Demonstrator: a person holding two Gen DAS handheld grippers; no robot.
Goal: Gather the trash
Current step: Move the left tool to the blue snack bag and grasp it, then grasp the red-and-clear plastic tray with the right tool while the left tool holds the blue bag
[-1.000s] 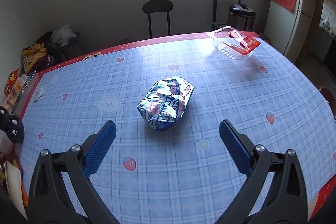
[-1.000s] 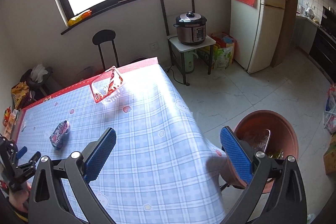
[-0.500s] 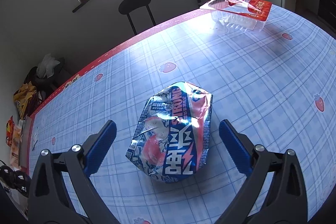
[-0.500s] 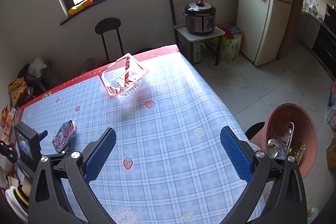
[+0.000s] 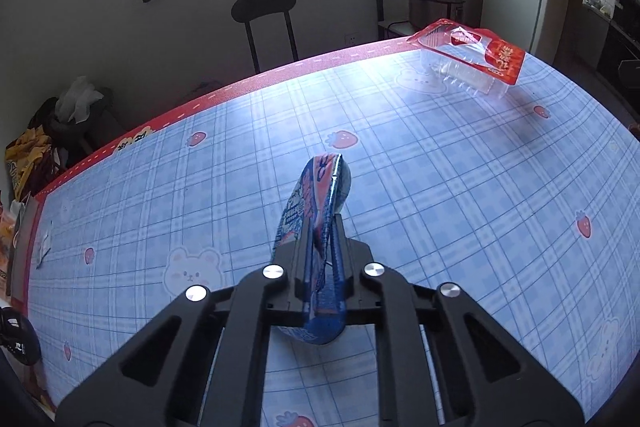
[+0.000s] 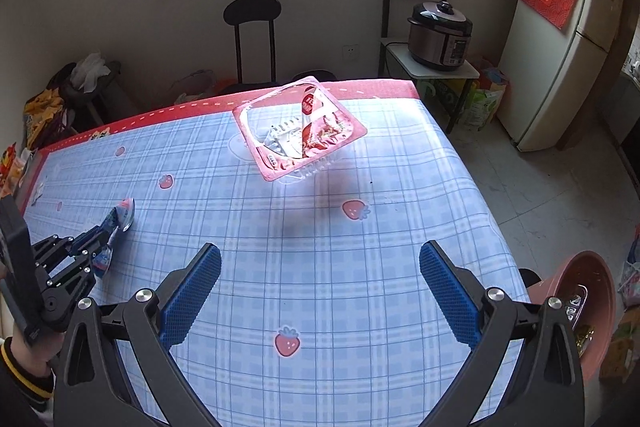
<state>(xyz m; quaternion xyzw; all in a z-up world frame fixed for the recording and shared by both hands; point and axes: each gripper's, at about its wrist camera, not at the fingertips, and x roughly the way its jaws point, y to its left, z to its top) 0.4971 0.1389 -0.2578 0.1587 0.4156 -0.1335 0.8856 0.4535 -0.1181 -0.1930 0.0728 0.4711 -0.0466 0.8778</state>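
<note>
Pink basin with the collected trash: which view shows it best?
Right wrist view: the pink basin sits on the floor at the table's right edge, partly hidden by the right claw. The left wrist view misses it.

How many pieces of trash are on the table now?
2. A blue snack wrapper is pinched in the left tongs near the table's left side. A clear plastic tray with a red film lies near the far edge. None seems hidden.
</note>
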